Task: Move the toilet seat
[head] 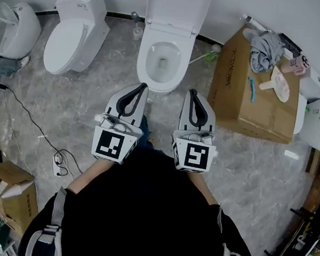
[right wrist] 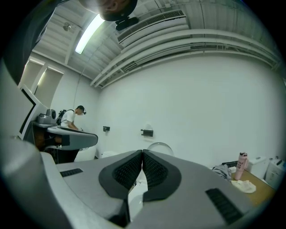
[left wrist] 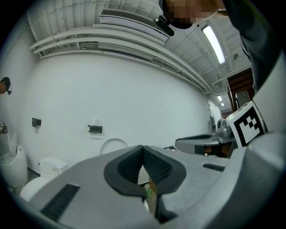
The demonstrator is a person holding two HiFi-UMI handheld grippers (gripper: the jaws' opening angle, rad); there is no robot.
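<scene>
1. Left claw and right claw, both closed tight and empty, are held level and side by side, probably so that either tip can reach forward.
2. Just beyond their tips, the toilet seat seems to lie flat and untouched, with its lid upright behind.

Looks like a toilet storeroom or showroom: a toilet just ahead of the jaws, second toilet left, box right.
</scene>
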